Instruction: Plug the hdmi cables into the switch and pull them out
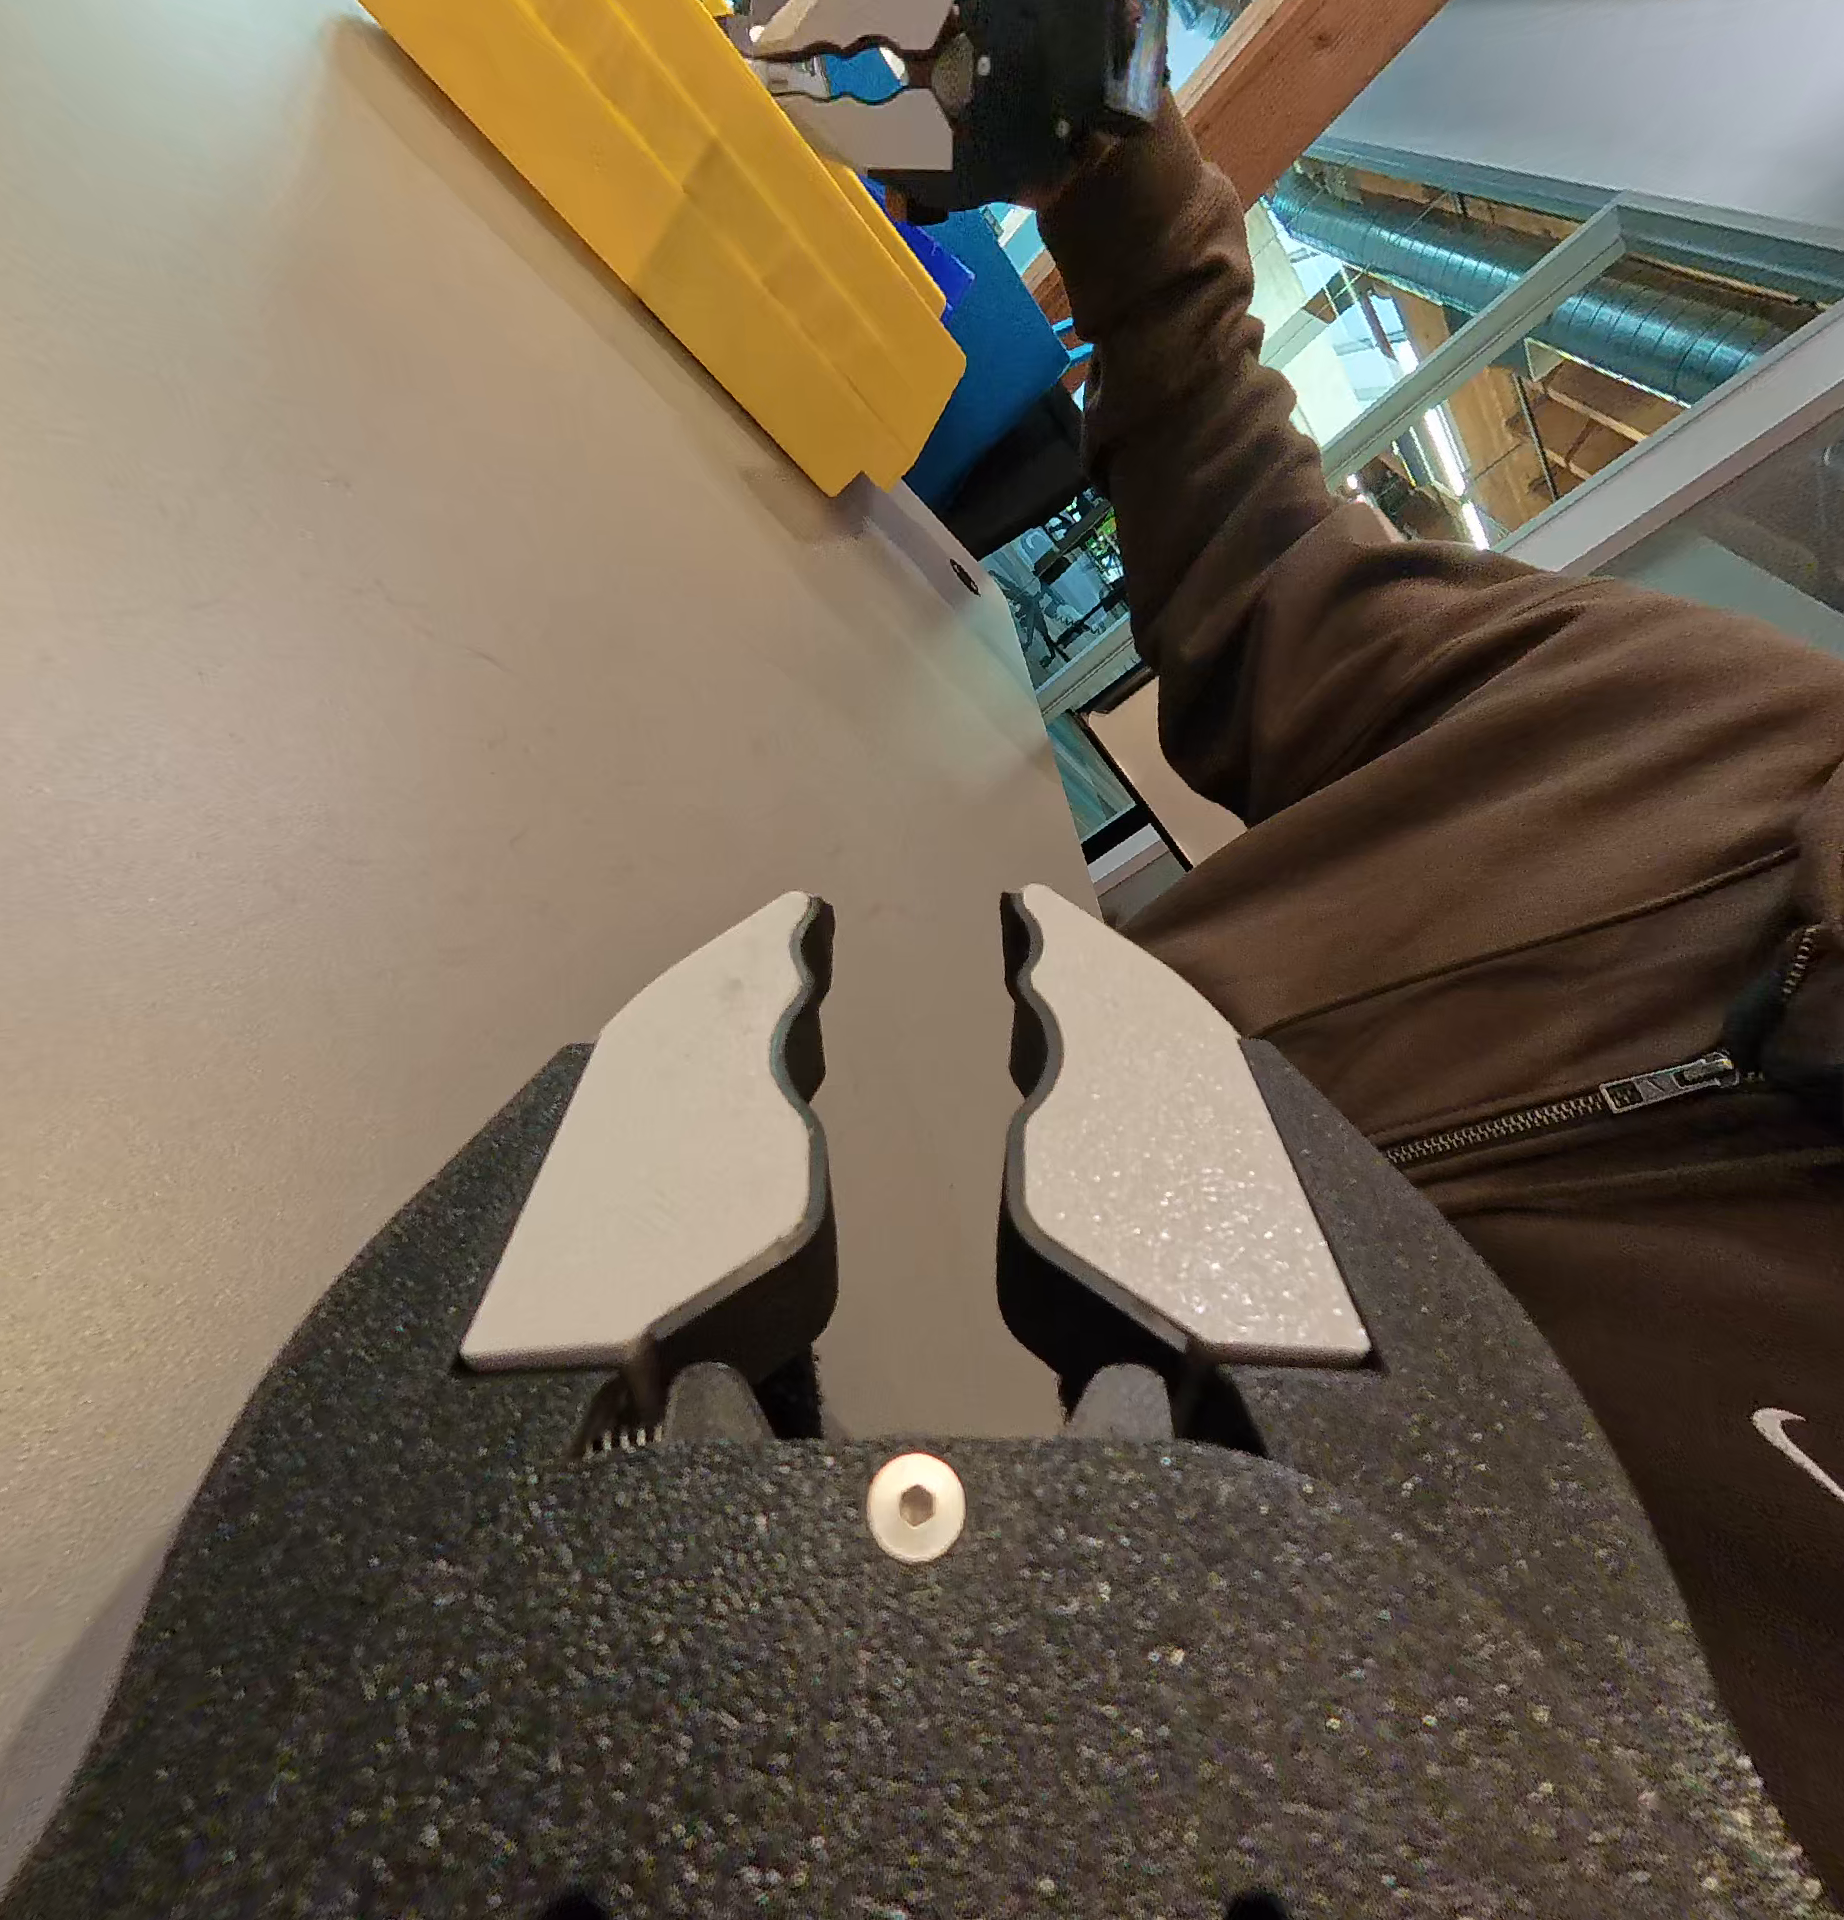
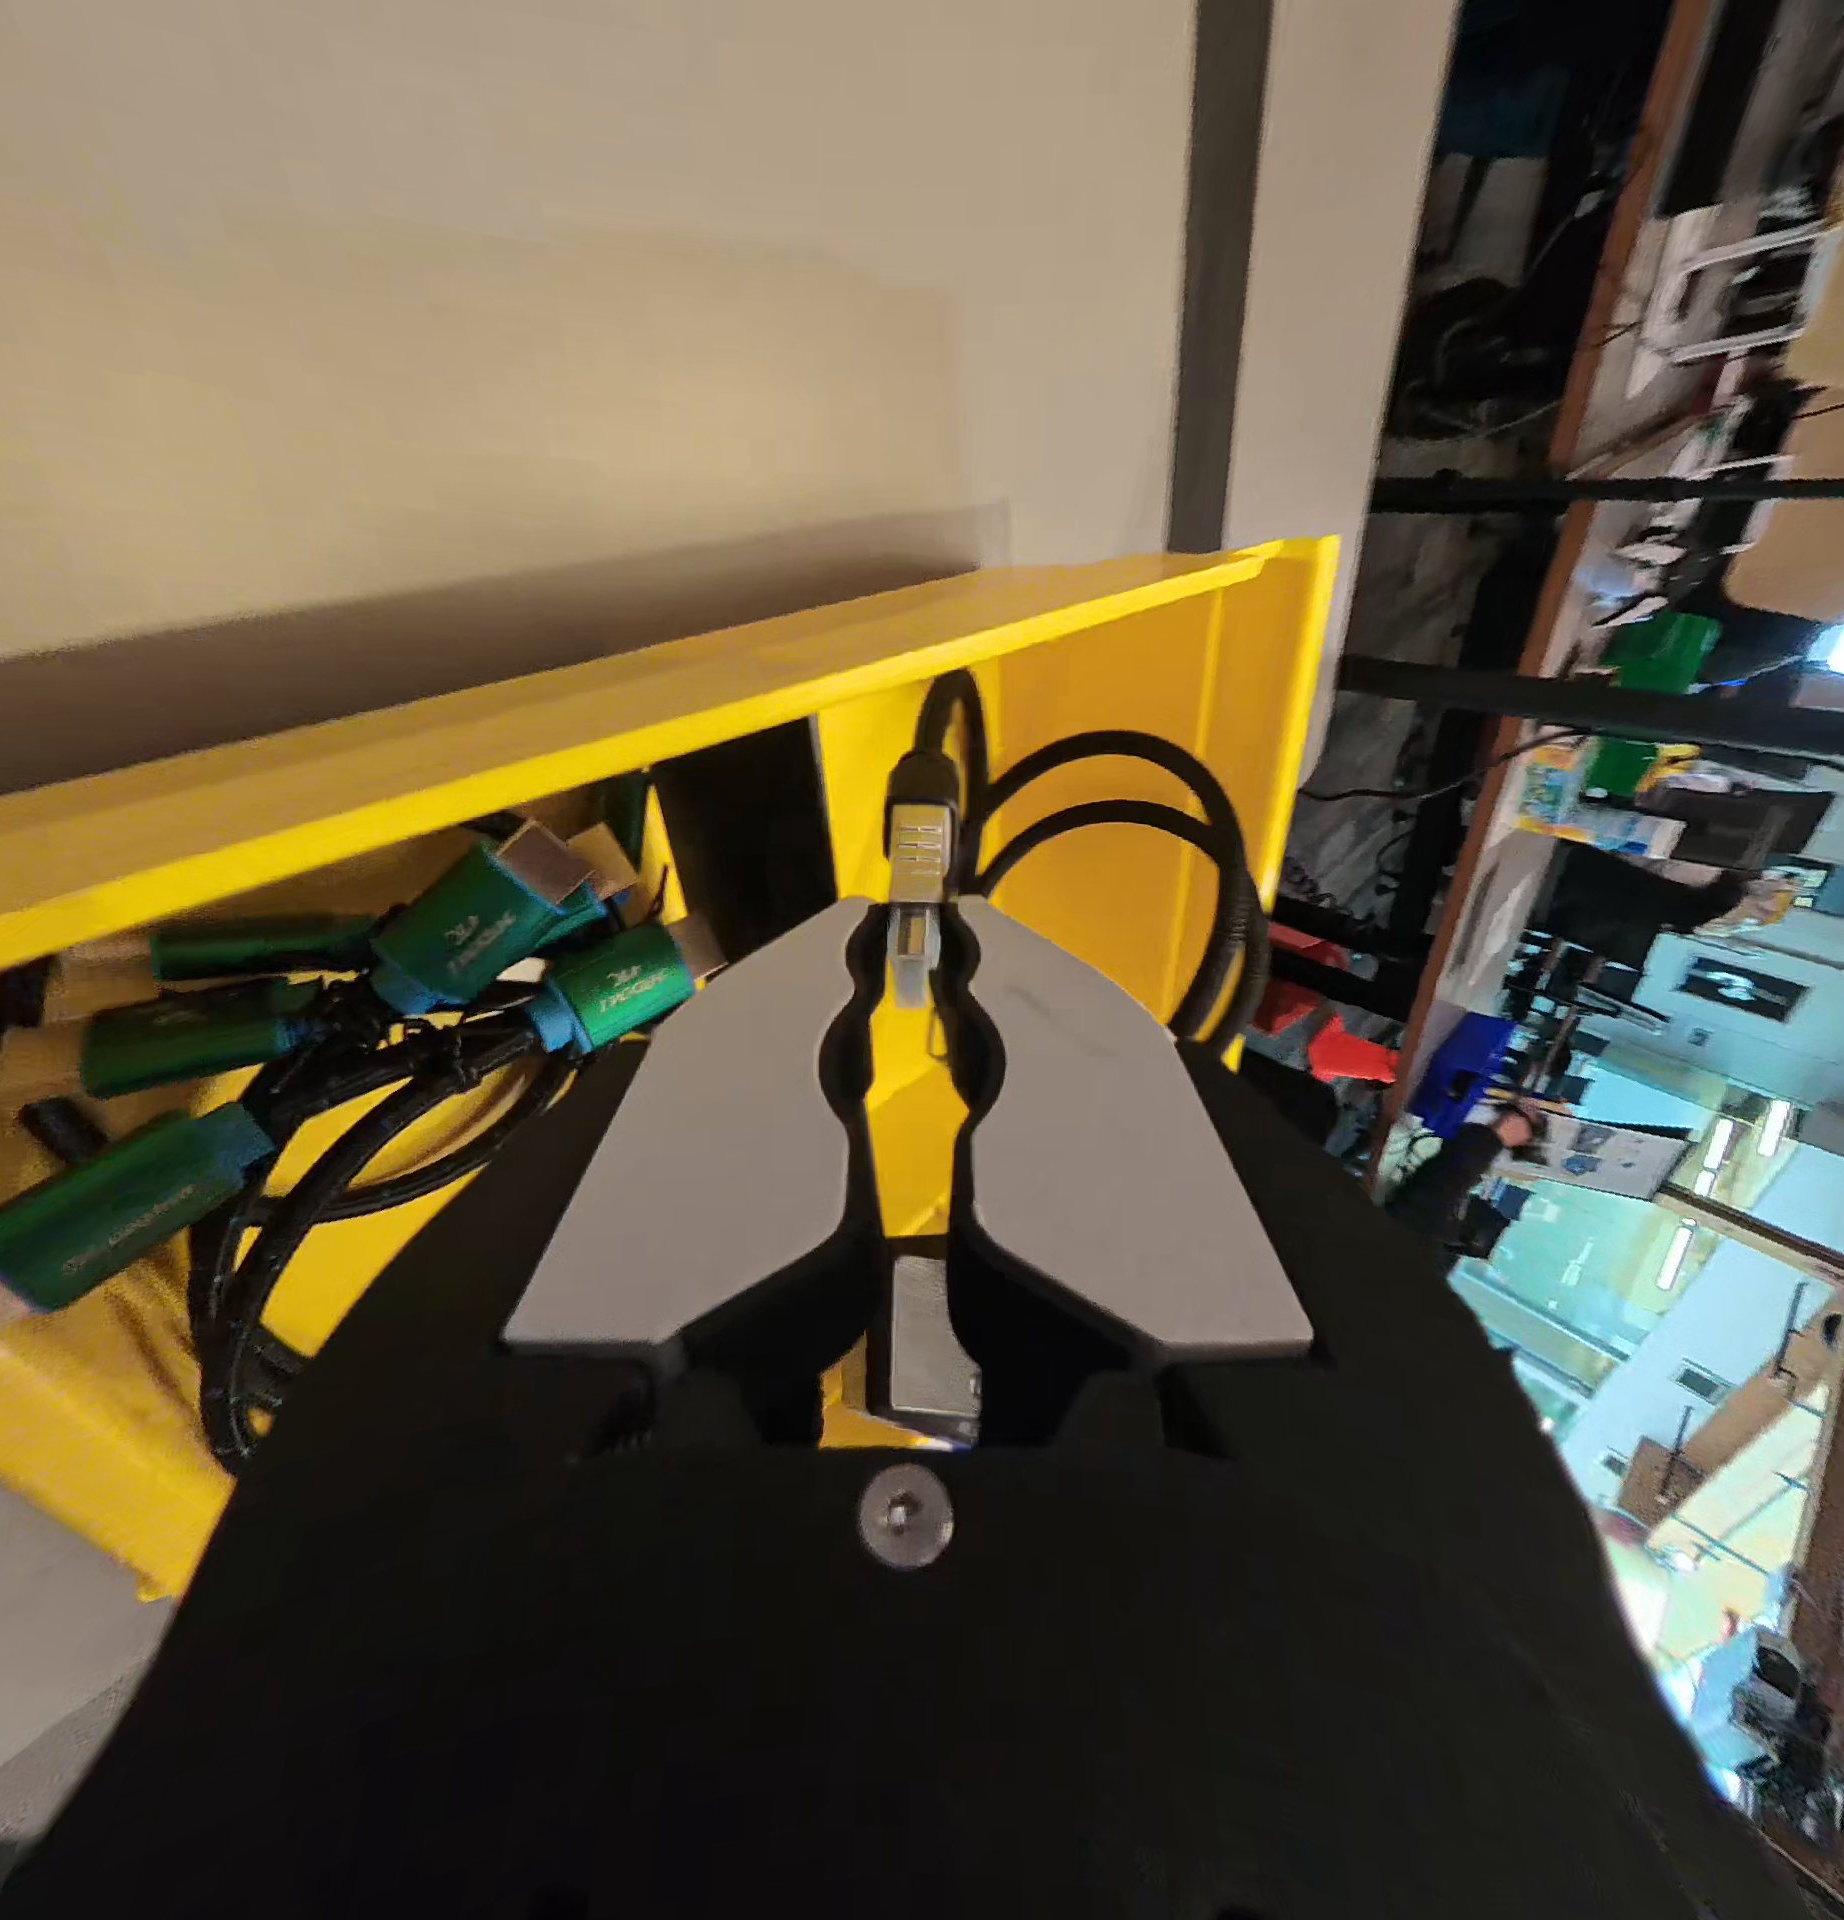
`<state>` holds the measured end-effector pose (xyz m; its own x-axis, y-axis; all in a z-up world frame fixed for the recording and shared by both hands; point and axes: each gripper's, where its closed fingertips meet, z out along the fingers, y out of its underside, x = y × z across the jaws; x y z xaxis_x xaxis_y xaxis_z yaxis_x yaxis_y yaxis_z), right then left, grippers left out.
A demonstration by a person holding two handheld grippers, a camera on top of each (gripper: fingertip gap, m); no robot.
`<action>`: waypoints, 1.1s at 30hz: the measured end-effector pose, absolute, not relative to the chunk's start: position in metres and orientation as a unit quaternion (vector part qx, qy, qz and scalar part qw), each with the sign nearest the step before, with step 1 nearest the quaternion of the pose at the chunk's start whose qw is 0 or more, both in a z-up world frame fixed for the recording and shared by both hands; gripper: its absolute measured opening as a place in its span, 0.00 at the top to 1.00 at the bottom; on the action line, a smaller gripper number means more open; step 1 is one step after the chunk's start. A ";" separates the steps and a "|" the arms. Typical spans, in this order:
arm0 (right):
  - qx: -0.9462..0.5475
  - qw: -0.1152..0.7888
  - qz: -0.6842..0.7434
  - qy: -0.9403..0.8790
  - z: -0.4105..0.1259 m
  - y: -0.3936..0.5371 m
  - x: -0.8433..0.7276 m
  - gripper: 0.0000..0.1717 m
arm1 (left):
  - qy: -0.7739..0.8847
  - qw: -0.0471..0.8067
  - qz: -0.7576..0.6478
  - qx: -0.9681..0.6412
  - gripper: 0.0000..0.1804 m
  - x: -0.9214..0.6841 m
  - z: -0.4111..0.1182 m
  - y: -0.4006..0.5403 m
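My right gripper [image 2: 916, 914] is shut on a metal-shelled cable plug [image 2: 914, 852] with a clear tip. Its black braided cable [image 2: 1157, 774] loops into the right compartment of a yellow bin [image 2: 585, 707]. The left compartment holds several green-shelled cable plugs [image 2: 617, 987] with black cords. My left gripper [image 1: 916, 914] is open and empty, low over a beige table [image 1: 274, 623] and well short of the yellow bin [image 1: 689, 208]. The right gripper [image 1: 845, 73] also shows at the top of the left wrist view, above the bin.
A person's brown sleeve [image 1: 1313, 623] reaches from the right to the right gripper. A blue bin [image 1: 991, 312] stands behind the yellow one. The table edge [image 1: 1043, 727] runs along the right of the left gripper. A cluttered room with desks [image 2: 1676, 520] lies beyond. The grippers' ends are close to 45 cm from one another.
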<state>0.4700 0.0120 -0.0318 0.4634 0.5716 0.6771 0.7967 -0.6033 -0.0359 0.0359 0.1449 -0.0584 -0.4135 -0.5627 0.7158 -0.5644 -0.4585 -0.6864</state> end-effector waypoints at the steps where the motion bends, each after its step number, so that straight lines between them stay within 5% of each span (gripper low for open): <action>1: -0.845 0.157 -0.304 -0.411 -0.039 0.010 0.473 0.94 | -0.521 0.001 0.660 0.541 0.82 0.036 -0.058 0.145; 6: -0.881 0.131 -0.234 -0.390 -0.047 0.011 0.474 0.92 | -0.523 0.002 0.659 0.541 0.82 0.036 -0.059 0.144; 11: -0.906 0.131 -0.196 -0.353 -0.043 0.013 0.477 0.73 | -0.524 0.003 0.658 0.541 0.82 0.036 -0.059 0.143; 16: -0.882 0.188 -0.289 -0.322 -0.008 -0.003 0.496 0.74 | -0.526 0.006 0.656 0.541 0.82 0.035 -0.060 0.142; 27: -0.817 0.104 -0.477 -0.306 -0.019 -0.087 0.554 0.73 | -0.534 0.013 0.649 0.541 0.82 0.035 -0.063 0.138; 33: -0.776 0.157 -0.522 -0.316 -0.006 -0.056 0.562 0.84 | -0.524 0.001 0.652 0.548 0.82 0.036 -0.062 0.143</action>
